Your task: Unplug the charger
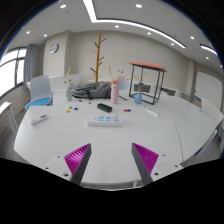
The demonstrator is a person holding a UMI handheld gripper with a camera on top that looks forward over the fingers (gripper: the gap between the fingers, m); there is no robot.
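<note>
A white power strip (104, 121) lies on the white table (150, 135), well beyond my fingers, with a small white charger plugged on top of it and some blue marks. My gripper (111, 160) is held over the near part of the table, fingers wide apart with the magenta pads (78, 157) facing each other and nothing between them. The strip is a good way ahead, roughly in line with the gap between the fingers.
Farther back on the table stand a pink bottle (114, 94), a dark object (104, 107), small items (70, 104) and a white thing (38, 119) at the left. A chair (40, 90), a wooden coat stand (97, 58) and a red-topped side table (147, 80) lie beyond.
</note>
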